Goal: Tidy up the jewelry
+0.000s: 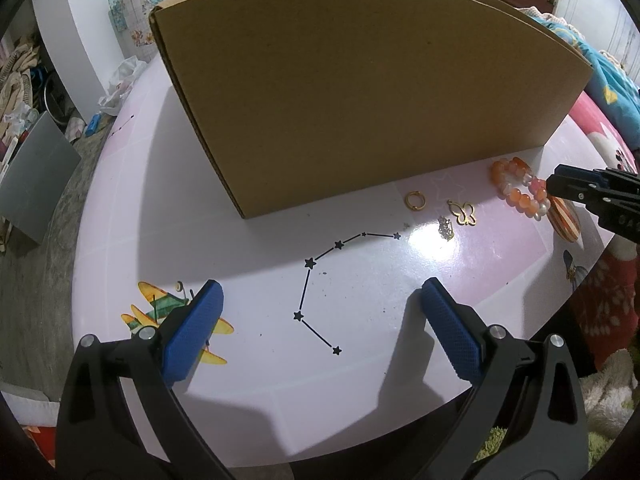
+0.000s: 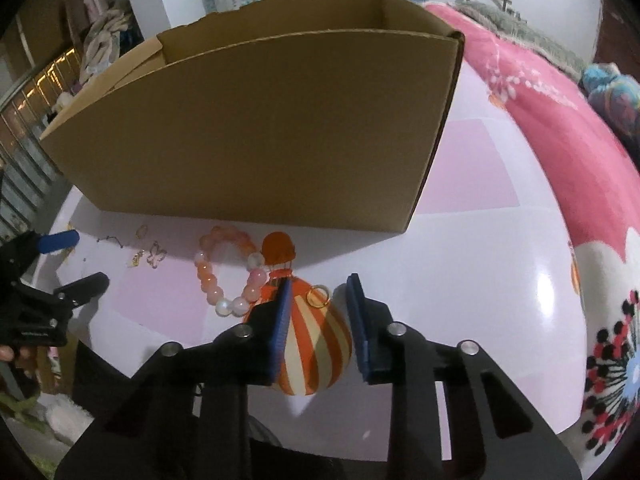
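No text, label, brand or number is legible anywhere here.

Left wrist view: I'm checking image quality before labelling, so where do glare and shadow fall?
Left wrist view: glare beside the charm, the box shadowing the table. Right wrist view: glare on the table's right, box bowed by the lens.

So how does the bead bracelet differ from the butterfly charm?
The bead bracelet is a loop of round orange, pink and white beads; the butterfly charm is a flat gold outline. The bracelet is clearly larger and lies nearer the right tongs. Both rest on the table before the cardboard box.
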The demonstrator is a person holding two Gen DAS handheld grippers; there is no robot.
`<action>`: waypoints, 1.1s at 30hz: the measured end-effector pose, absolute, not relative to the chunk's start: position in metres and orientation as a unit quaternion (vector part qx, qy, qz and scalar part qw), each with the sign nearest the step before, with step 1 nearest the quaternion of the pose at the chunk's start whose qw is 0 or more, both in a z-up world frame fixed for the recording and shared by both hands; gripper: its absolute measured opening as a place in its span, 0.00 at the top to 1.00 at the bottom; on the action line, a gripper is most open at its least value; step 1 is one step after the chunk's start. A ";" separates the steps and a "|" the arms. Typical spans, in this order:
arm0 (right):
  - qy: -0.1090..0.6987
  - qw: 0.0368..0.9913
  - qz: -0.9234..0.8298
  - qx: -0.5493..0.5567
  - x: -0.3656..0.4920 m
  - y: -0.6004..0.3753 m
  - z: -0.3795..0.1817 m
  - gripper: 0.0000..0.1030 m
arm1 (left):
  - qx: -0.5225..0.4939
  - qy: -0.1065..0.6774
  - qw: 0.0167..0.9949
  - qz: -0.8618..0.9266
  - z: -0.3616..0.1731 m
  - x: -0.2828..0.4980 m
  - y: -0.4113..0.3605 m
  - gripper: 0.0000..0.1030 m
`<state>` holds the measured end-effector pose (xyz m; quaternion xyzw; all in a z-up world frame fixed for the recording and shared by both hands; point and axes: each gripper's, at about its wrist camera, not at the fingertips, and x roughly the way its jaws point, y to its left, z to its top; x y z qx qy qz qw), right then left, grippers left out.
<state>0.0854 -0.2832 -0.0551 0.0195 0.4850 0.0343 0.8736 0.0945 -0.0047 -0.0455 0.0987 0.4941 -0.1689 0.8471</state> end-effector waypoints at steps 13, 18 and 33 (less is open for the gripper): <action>0.480 0.876 0.045 0.023 0.082 -0.284 -0.056 0.89 | 0.099 0.483 0.854 -0.169 -0.044 0.087 -0.006 0.07; 0.479 0.876 0.045 0.031 0.080 -0.286 -0.056 0.89 | 0.097 0.432 0.875 -0.193 -0.031 0.077 -0.012 0.19; 0.474 0.877 0.052 0.059 0.080 -0.292 -0.057 0.89 | 0.116 0.420 0.864 -0.250 -0.038 0.092 -0.051 0.72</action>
